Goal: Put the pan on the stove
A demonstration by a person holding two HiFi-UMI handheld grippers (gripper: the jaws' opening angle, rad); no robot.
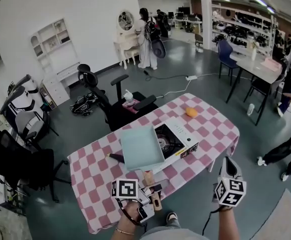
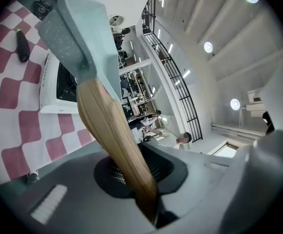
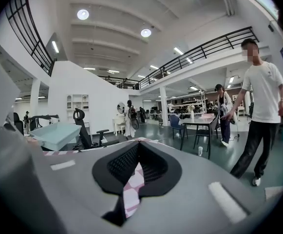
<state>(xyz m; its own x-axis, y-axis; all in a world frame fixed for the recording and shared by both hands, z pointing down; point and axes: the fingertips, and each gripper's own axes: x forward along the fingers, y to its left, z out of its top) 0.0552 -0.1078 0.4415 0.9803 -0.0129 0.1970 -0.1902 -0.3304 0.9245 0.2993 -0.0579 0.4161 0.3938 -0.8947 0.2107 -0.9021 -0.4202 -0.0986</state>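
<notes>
A pale teal square pan (image 1: 141, 146) hangs over the checked table (image 1: 92, 184), its right edge overlapping the white one-burner stove (image 1: 179, 140). My left gripper (image 1: 153, 185) is shut on the pan's wooden handle (image 1: 150, 176) at the table's near edge. In the left gripper view the handle (image 2: 114, 135) runs from between the jaws up to the pan (image 2: 78, 38), with the stove (image 2: 53, 89) behind it. My right gripper (image 1: 229, 168) is off the table's near right side, shut and holding nothing. Its view shows the pan (image 3: 56, 134) at the left.
An orange thing (image 1: 191, 112) lies on the far end of the table and a dark long object (image 1: 116, 157) lies left of the pan. A black office chair (image 1: 120, 104) stands behind the table. A person's legs (image 1: 285, 149) are at the right.
</notes>
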